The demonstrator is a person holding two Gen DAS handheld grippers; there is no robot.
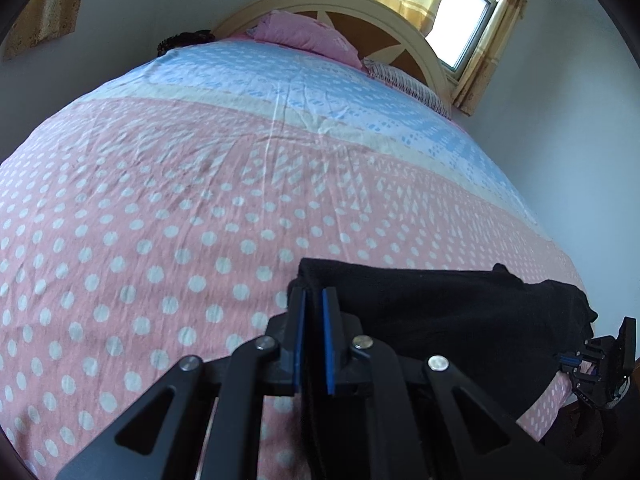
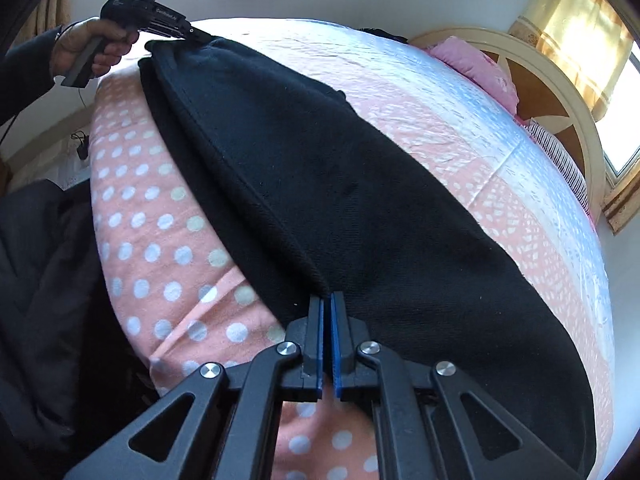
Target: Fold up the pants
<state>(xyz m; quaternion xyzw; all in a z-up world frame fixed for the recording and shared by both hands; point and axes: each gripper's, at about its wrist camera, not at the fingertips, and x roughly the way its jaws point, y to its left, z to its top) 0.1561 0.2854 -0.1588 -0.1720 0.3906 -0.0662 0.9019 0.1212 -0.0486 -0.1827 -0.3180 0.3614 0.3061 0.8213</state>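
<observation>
My left gripper and right gripper each reach low over the polka-dot bedspread, clamped on opposite ends of the black pants. The pants stretch between them along the bed's near edge.

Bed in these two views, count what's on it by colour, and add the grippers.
Black: 1, the pants
Pink: 1, the pillow
Striped: 1, the second pillow
Grippers: 2, the left gripper and the right gripper, both clamped on the pants
Total: 5
</observation>
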